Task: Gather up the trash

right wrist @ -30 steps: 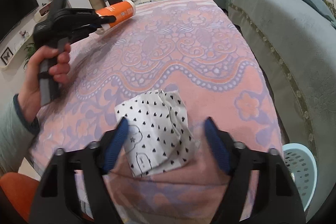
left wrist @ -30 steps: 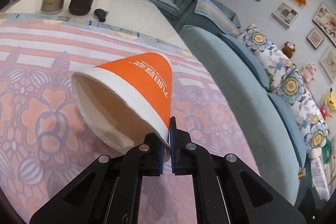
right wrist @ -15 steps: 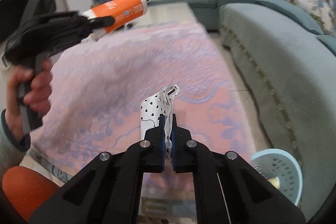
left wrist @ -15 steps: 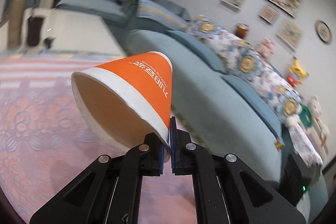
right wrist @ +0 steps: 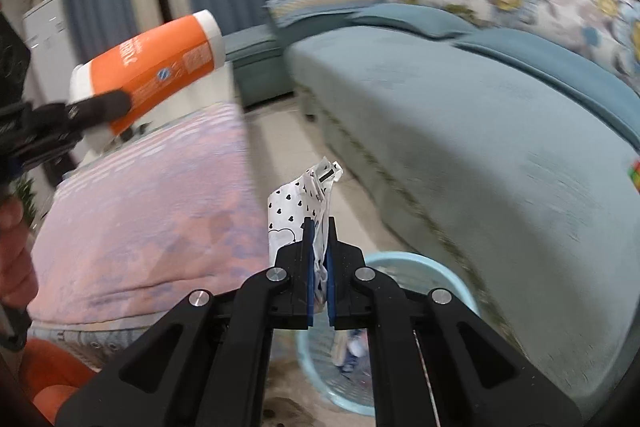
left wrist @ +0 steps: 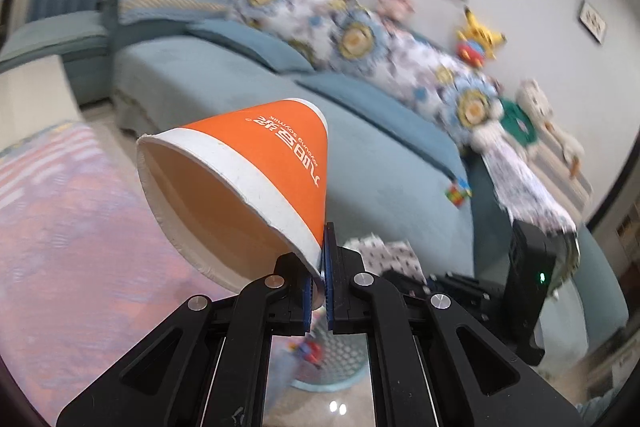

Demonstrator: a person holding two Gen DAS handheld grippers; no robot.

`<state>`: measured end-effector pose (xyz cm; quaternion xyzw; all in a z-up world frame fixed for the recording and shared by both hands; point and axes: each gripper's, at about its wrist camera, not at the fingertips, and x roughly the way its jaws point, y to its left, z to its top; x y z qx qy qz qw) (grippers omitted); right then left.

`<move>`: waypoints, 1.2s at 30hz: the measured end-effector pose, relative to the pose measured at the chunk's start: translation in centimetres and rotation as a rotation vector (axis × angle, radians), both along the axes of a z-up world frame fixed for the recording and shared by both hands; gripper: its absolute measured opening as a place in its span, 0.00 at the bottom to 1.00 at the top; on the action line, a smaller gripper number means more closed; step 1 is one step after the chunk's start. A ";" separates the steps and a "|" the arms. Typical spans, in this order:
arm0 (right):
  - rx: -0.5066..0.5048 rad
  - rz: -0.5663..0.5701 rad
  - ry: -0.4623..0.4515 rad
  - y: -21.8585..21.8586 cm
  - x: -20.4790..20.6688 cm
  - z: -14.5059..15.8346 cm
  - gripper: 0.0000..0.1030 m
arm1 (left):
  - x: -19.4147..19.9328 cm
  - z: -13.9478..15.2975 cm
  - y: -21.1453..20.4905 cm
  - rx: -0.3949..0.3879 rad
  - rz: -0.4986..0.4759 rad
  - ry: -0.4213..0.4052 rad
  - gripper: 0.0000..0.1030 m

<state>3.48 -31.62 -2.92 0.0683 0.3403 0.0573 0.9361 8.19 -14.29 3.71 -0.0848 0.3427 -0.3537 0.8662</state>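
Observation:
My left gripper (left wrist: 319, 259) is shut on the rim of an orange and white paper cup (left wrist: 256, 183), held on its side in the air past the table edge. The cup also shows in the right wrist view (right wrist: 152, 67). My right gripper (right wrist: 319, 251) is shut on a white wrapper with black hearts (right wrist: 300, 207), held above a light blue mesh trash basket (right wrist: 400, 267). The basket shows below the left gripper too (left wrist: 344, 363), with the wrapper (left wrist: 388, 255) and right gripper beside it.
A table with a pink and purple patterned cloth (right wrist: 140, 219) lies to the left. A long teal sofa (right wrist: 480, 147) with floral cushions (left wrist: 360, 39) and soft toys runs along the right. A tiled floor strip separates them.
Both grippers have swung right, off the table toward the basket and sofa. The right gripper closed on the wrapper and lifted it. The left still holds the cup.

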 end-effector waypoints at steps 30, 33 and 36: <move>0.140 -0.214 0.365 -8.5 0.8 -10.4 0.36 | 0.7 -11.6 -12.3 0.309 -0.176 0.171 0.41; 0.125 -0.216 0.330 -8.1 0.2 -10.0 0.48 | 0.0 -10.5 -12.0 0.281 -0.160 0.131 0.47; 0.101 -0.206 0.290 -7.2 -0.7 -9.6 0.48 | -1.2 -9.0 -11.5 0.272 -0.144 0.064 0.52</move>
